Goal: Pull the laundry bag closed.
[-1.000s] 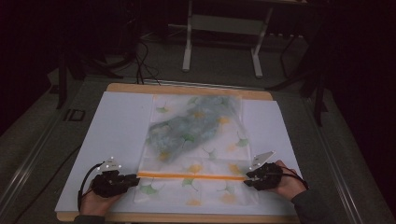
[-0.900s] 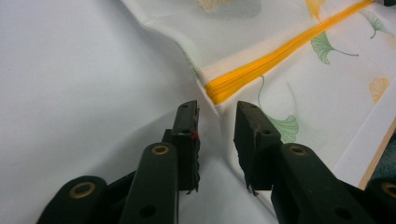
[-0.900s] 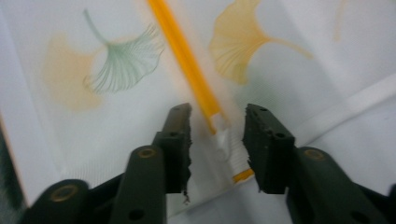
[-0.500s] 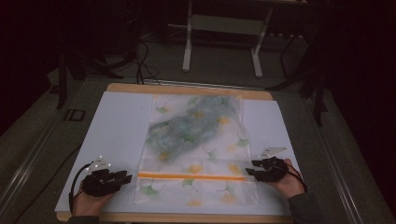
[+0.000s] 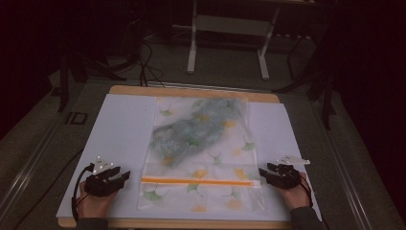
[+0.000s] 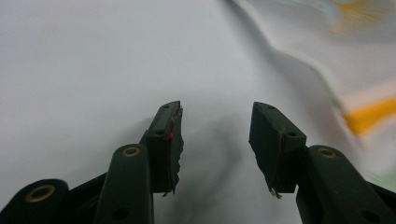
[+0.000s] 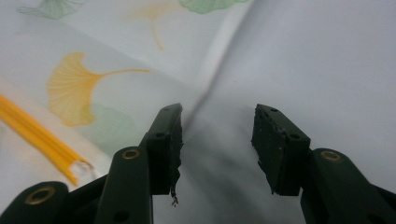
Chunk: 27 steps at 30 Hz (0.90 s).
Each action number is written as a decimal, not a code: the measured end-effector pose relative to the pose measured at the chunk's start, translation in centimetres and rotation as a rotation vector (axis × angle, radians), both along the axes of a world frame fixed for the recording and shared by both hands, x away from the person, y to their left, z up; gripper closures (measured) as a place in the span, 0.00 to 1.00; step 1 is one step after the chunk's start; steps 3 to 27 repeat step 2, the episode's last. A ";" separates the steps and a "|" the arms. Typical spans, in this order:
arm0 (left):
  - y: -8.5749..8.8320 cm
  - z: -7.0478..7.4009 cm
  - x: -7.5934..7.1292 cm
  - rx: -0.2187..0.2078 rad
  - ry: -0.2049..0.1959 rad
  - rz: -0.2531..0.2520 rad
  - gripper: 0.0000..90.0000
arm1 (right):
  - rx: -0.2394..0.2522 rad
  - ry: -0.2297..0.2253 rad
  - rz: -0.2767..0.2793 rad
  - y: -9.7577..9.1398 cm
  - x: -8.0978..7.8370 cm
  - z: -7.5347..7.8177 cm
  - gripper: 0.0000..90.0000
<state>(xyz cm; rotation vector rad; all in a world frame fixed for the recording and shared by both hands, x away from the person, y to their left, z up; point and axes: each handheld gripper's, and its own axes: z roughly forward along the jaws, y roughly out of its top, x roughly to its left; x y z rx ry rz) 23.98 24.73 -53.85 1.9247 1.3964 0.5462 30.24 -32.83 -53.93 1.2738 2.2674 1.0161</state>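
— Where's the bag?

— The zip bag [image 5: 201, 158] lies flat mid-mat, orange zip strip [image 5: 197, 182] near the person; no writing readable, just ginkgo-leaf print. A bluish folded cloth [image 5: 191, 132] sits inside.

— And the grippers?

— Left gripper [image 5: 125, 175] and right gripper [image 5: 262, 172] flank the strip's ends; both have just been opening, jaws wide, nothing between them, above the white mat [image 5: 119, 124].

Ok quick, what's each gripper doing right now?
Left gripper: open, holding nothing, jaws just opened beside the bag.
Right gripper: open, holding nothing, jaws just opened at the bag's edge.
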 end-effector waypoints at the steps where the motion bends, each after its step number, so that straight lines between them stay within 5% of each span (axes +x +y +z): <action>1: 0.0 0.0 0.2 0.007 -0.013 0.029 0.57 | 0.006 -0.006 -0.010 -0.1 0.0 0.0 0.57; 27: 0.1 -0.1 0.3 0.018 -0.025 0.055 0.56 | 0.006 -0.017 -0.022 -0.2 0.0 0.0 0.57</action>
